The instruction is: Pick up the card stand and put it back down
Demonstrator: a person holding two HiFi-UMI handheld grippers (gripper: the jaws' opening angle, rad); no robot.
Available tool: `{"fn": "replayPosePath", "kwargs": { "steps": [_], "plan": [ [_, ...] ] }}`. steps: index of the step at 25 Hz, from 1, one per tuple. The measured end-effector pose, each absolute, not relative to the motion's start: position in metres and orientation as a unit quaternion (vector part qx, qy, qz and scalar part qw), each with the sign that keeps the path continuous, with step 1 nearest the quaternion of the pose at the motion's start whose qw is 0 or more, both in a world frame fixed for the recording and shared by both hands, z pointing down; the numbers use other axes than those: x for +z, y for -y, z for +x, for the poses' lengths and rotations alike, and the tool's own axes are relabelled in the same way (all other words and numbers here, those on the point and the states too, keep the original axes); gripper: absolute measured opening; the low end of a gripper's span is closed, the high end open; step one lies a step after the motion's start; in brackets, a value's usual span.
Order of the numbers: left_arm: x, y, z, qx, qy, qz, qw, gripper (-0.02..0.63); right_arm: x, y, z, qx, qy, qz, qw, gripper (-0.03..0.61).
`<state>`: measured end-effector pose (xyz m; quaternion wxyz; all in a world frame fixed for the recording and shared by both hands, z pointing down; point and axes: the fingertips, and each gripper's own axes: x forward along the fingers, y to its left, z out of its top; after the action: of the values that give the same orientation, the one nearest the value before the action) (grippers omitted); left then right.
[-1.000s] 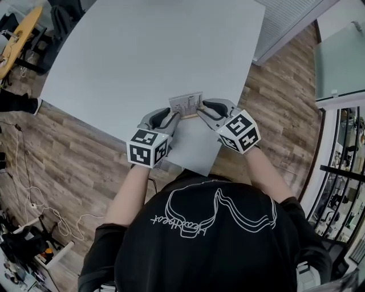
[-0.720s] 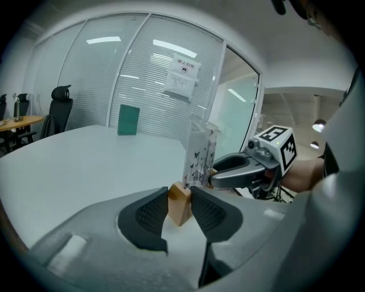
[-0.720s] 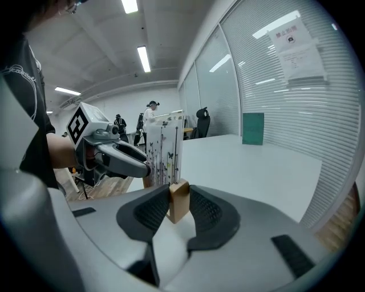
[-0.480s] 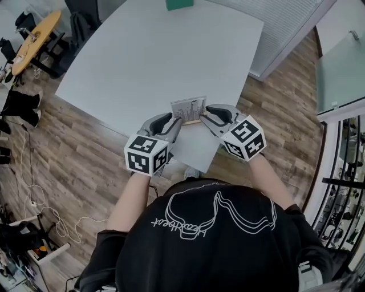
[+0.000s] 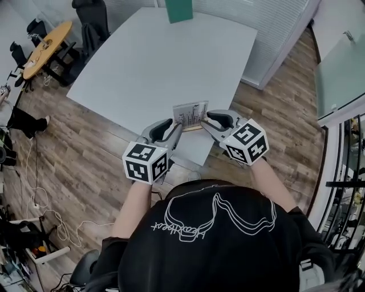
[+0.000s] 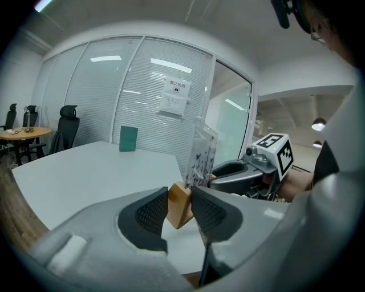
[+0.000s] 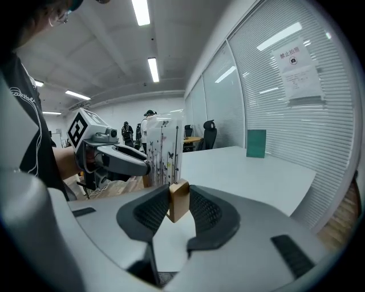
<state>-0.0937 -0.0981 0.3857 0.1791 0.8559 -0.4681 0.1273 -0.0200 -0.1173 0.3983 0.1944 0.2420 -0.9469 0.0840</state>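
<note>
At the left of the scene, the left gripper (image 5: 173,130) reaches in over the near edge of the white desk (image 5: 154,63), and its jaws are clenched on the left end of the wooden base (image 6: 179,205) of the card stand (image 5: 190,114), with both ribbed pads pressed against the wood. The stand sits between the two grippers, near the desk's near edge. Its clear upright panel with the printed card (image 7: 163,149) stands roughly vertical. Seen along the left jaws, the bottom corner of the base appears to hang clear of the desk top, so I judge the stand to be lifted rather than resting. To the right, the right gripper (image 5: 207,120) grasps the other end of the same base, with its jaws closed firmly on the block. A green block (image 5: 179,10) stands well apart at the far edge of the desk and plays no part. The step in hand looks like the carry, midway through the task. The next move calls for both grippers to lower together and level until the base lies flat on the desk. Only then should the jaws release, or the tall panel may tip.
</note>
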Motion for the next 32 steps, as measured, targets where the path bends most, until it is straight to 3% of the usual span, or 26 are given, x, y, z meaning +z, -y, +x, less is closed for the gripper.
{"fn": "replayPosePath", "kwargs": {
  "steps": [16, 32],
  "plan": [
    [0.343, 0.028, -0.069, 0.107, 0.490, 0.852, 0.152, 0.132, 0.357, 0.053, 0.004, 0.057, 0.956, 0.222, 0.182, 0.114],
    [0.340, 0.032, -0.067, 0.113, 0.495, 0.849, 0.147, 0.130, 0.353, 0.059, 0.005, 0.049, 0.958, 0.220, 0.180, 0.114]
  ]
}}
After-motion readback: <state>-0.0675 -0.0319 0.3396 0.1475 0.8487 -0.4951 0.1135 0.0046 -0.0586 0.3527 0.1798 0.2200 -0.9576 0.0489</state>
